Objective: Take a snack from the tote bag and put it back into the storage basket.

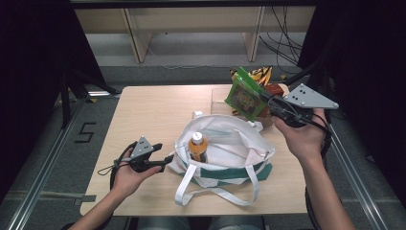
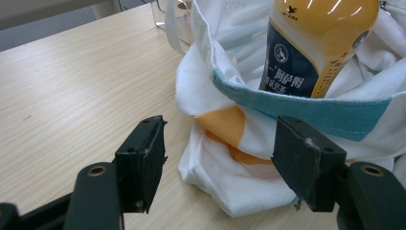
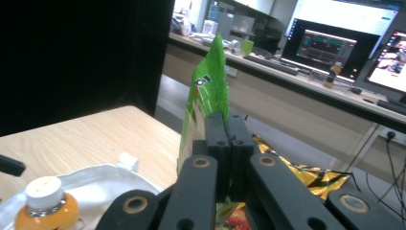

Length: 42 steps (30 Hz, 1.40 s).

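Right gripper is clamped tight on the edge of the green snack bag, jaws pressed together with just the thin film between them, as the right gripper view shows, where the packet stands up edge-on from between the black jaws. Packet hangs in the air above the far right part of the table, beyond and to the right of the white tote bag. Key relation: the tote's mouth lies toward the person and to the left of the held packet, and lower, so the coming move looks like a carry back-left and down into the opening. Packet's long axis runs roughly from upper left to lower right in the high view, tilted, not flat; likely needs to go in edge-first beside the orange-capped bottle already standing inside. Left gripper sits at the tote's near-left corner, jaws wide apart, with the fabric rim ahead of them and between their lines, no pad touching cloth, holding nothing. Left is far nearer the tote; right is the one with the load. More snack packets and a clear container sit at the far right of the table.
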### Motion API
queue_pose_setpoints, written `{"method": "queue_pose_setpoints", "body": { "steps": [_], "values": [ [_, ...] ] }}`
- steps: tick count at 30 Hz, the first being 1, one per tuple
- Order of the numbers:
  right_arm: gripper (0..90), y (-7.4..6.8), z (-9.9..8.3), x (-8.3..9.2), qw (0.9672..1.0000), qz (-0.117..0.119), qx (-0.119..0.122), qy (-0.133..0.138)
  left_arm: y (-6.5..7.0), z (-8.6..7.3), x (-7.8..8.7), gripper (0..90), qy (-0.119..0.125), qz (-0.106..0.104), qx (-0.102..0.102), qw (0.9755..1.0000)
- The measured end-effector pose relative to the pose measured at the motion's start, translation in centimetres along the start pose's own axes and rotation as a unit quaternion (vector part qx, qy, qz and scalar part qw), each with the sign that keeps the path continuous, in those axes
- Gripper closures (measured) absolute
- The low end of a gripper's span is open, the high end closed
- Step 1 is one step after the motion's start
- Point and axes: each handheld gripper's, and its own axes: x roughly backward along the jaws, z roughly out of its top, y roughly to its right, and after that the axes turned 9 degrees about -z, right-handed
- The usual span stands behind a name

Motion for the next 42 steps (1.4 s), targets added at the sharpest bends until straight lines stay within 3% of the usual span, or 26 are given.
{"method": "queue_pose_setpoints", "body": {
  "steps": [5, 7, 12, 21, 28, 31, 37, 41, 42],
  "values": [
    [90.0, 0.4, -0.3, -0.5, 0.9999, -0.009, -0.009, -0.002, 0.0, 0.0, 0.1, 35.1, 0.0, 0.002, 0.0, 1.0],
    [90.0, 0.5, -0.5, -0.7, 0.9999, -0.014, 0.001, 0.001, 0.0, 0.0, 0.1, 35.1, 0.0, 0.003, 0.0, 1.0],
    [90.0, 0.7, -0.7, -1.3, 0.9998, -0.02, -0.002, -0.005, 0.0, 0.0, 0.0, 35.1, 0.0, 0.0, 0.0, 1.0],
    [90.0, 0.8, -1.5, -1.9, 0.9994, -0.026, -0.017, -0.013, 0.1, 0.0, 0.0, 35.1, -0.001, -0.001, 0.002, 1.0],
    [90.0, 1.3, -1.7, -2.5, 0.9992, -0.039, 0.005, -0.009, 0.2, -0.1, -0.1, 35.1, -0.002, -0.003, 0.0, 1.0],
    [90.0, 1.3, -2.0, -3.1, 0.9986, -0.049, -0.011, -0.013, 0.1, 0.0, 0.0, 35.1, -0.002, -0.001, -0.002, 1.0],
    [90.0, 1.3, -2.3, -3.8, 0.9983, -0.052, -0.018, -0.017, 0.2, -0.1, -0.1, 35.1, -0.002, -0.001, -0.001, 1.0],
    [90.0, 1.5, -2.6, -4.4, 0.9981, -0.059, -0.009, -0.012, 0.2, -0.1, -0.1, 35.1, -0.002, -0.001, -0.001, 1.0],
    [90.0, 1.5, -2.6, -4.5, 0.9982, -0.056, -0.016, -0.017, 0.2, -0.1, -0.1, 35.1, -0.003, -0.001, -0.001, 1.0]
  ]
}}
